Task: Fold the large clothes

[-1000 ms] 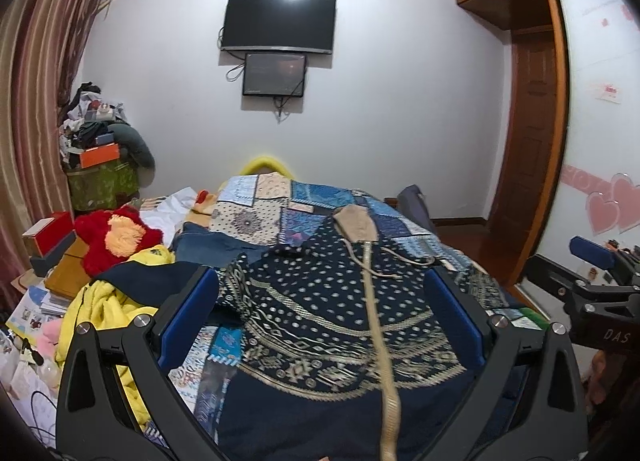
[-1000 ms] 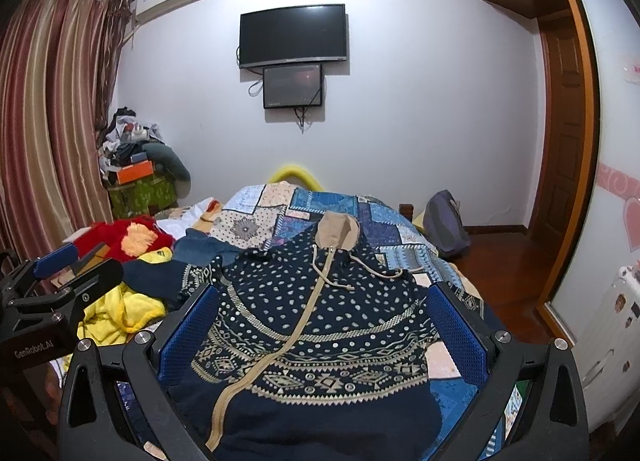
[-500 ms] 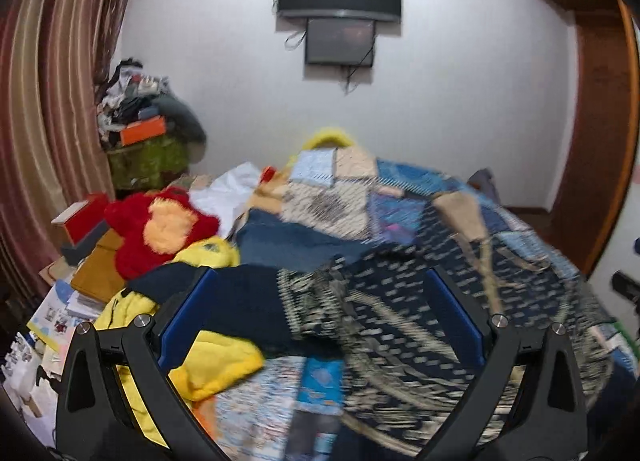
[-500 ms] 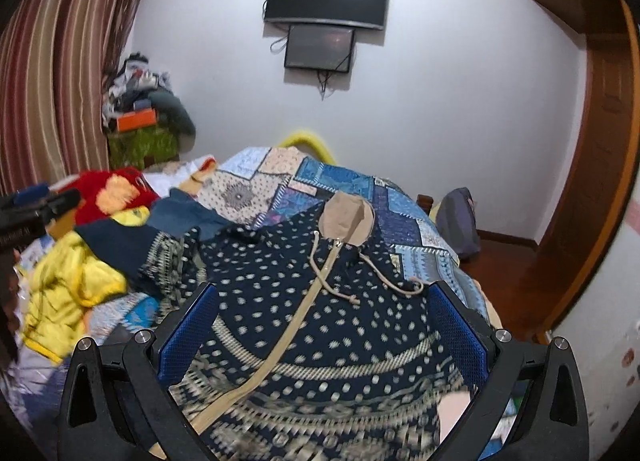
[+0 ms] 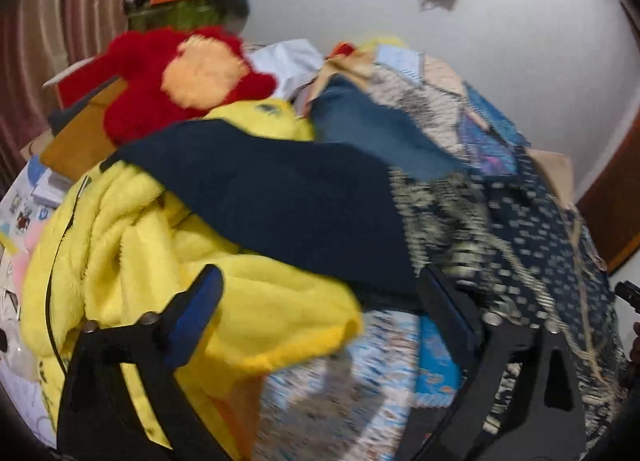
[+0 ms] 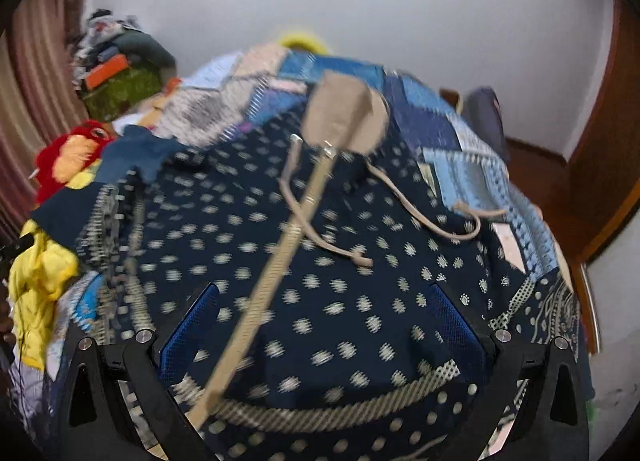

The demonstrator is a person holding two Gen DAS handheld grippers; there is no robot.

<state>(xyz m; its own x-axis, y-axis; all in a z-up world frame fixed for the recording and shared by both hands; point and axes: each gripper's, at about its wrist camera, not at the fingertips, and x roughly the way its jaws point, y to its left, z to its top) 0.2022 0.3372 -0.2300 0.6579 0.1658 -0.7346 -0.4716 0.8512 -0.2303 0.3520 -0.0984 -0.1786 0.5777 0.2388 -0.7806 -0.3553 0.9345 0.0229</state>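
A navy hoodie (image 6: 328, 261) with pale dots, a tan zipper strip and a tan hood lining (image 6: 344, 117) lies spread face up on the bed. Its plain navy left sleeve (image 5: 280, 197) stretches out over a yellow fleece garment (image 5: 132, 245). My left gripper (image 5: 320, 313) is open and empty, just in front of that sleeve. My right gripper (image 6: 324, 325) is open and empty, low over the hoodie's chest. The hoodie's patterned body (image 5: 520, 229) shows at the right of the left wrist view.
A patchwork quilt (image 6: 440, 129) covers the bed. A red and orange plush toy (image 5: 180, 77) and a denim piece (image 5: 372, 129) lie beside the yellow fleece. Piled clutter (image 6: 116, 73) stands at the far left. A wooden door (image 6: 608, 149) is at right.
Both grippers have dropped lower and closer to the bed. The left one has swung left toward the sleeve and yellow fleece; the right one has moved in over the hoodie's chest.
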